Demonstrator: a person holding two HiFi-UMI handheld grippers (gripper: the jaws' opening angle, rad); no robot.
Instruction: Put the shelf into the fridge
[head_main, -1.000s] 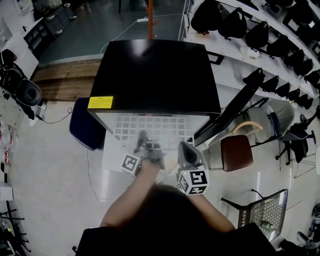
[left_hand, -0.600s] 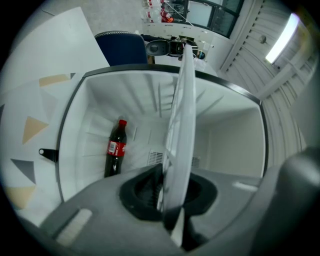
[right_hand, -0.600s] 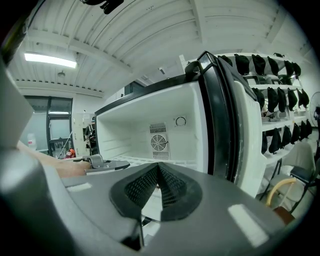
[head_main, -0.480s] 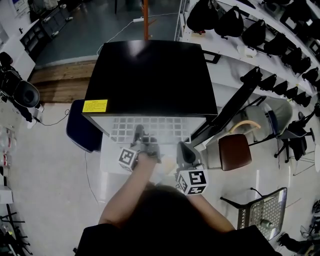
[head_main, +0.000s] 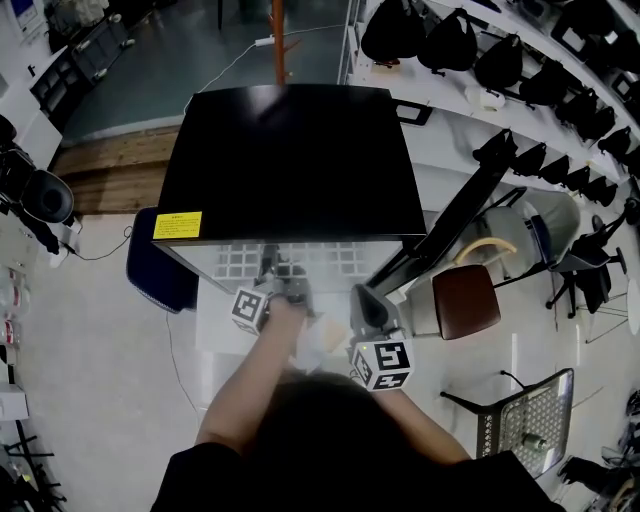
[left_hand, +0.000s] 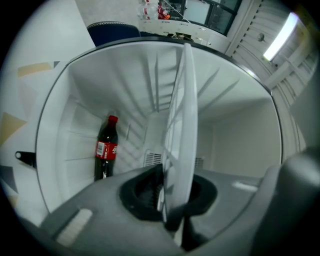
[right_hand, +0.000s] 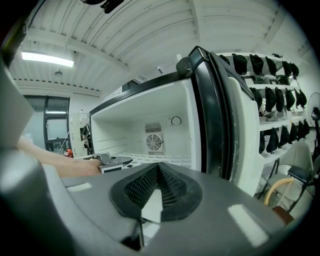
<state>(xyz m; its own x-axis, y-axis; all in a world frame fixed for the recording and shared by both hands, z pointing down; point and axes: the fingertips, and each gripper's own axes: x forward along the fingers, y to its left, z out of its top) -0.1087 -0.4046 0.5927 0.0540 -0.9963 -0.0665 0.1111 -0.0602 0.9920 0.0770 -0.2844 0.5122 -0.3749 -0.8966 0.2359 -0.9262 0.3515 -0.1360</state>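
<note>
A black mini fridge stands with its door swung open to the right. The white wire shelf lies level, mostly inside the cavity, with only its front strip sticking out. My left gripper is shut on the shelf's front edge. In the left gripper view the shelf runs edge-on between the jaws of the left gripper. A cola bottle stands inside the fridge. My right gripper hovers in front of the opening, right of the shelf. Its pads meet at the tip of the right gripper, with nothing held.
The open door is close on the right of my right gripper. A brown stool and a mesh chair stand to the right. A dark blue seat sits left of the fridge. Racks of black helmets line the right wall.
The left gripper has pushed toward the fridge and the shelf has slid further in, with less of it showing in front. The right gripper has stayed in place.
</note>
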